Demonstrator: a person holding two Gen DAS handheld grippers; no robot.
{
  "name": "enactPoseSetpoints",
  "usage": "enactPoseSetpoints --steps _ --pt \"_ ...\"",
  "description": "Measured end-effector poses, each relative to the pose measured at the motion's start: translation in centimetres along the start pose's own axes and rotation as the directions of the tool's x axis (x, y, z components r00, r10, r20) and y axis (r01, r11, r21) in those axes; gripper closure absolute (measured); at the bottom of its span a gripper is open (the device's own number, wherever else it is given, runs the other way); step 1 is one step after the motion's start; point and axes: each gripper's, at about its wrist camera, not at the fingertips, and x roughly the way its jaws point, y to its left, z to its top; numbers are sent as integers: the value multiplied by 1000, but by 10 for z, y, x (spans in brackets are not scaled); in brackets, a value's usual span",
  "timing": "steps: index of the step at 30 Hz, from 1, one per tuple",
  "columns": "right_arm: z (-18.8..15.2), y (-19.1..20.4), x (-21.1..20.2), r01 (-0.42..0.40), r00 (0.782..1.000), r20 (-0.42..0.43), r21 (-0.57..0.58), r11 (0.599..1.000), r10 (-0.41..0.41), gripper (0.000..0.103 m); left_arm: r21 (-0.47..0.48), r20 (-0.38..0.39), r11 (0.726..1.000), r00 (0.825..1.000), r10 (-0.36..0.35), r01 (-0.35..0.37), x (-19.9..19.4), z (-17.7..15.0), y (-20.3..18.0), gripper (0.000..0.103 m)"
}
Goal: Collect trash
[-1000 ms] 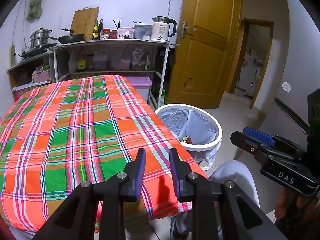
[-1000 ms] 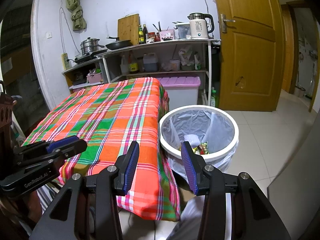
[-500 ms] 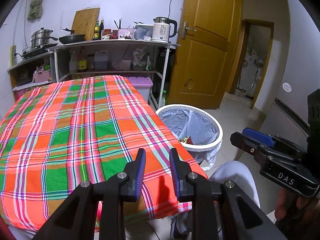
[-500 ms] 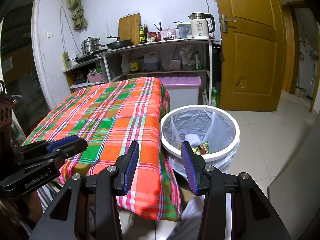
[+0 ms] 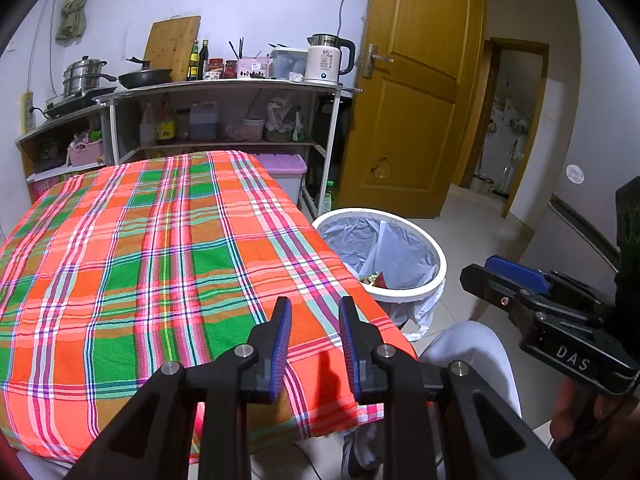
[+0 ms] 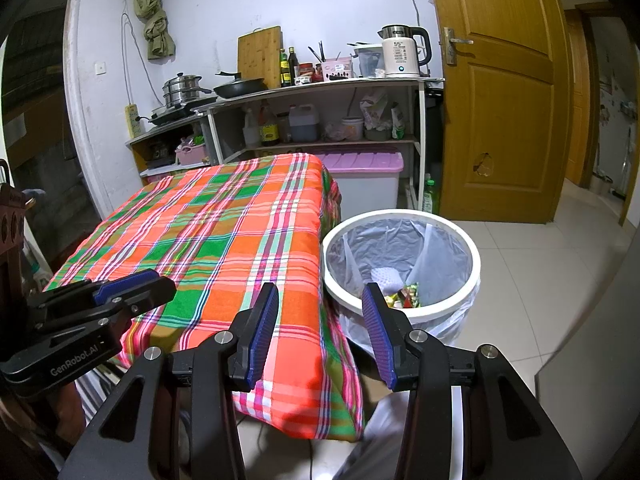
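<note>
In the left wrist view the left gripper (image 5: 313,344) sits at the bottom centre of the frame, its blue-padded jaws drawn fairly close with a narrow gap and nothing between them. In the right wrist view the right gripper (image 6: 320,334) also fills the bottom centre, its jaws standing clearly wider apart and likewise empty. Both point down over the near edge of the surface (image 6: 224,240), which is covered by an orange, green and pink plaid cloth; no loose litter shows on it.

Just right of that surface stands the trash bin (image 6: 404,312), a white round bin lined with a thin grey bag. At its bottom lies the trash (image 6: 404,298): crumpled coloured wrappers and a pale dimpled piece, seen right of centre in the frame.

Such wrappers are probably light, soft and crinkly, likely to slip or spring back, so a pinch across a bunched fold would hold best. The liner looks flimsy and would tear under a hard tug; its gathered rim is the safer place to grasp.

Beyond, shelves (image 6: 320,92) with cookware and a kettle fill the upper centre, beside a wooden door (image 6: 504,100).
</note>
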Motion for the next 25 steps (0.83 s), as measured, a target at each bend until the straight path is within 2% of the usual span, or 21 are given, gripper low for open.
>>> enactPoseSetpoints --steps 25 --pt "0 3 0 0 1000 0 -3 1000 0 58 15 11 998 998 54 -55 -1 -3 -4 79"
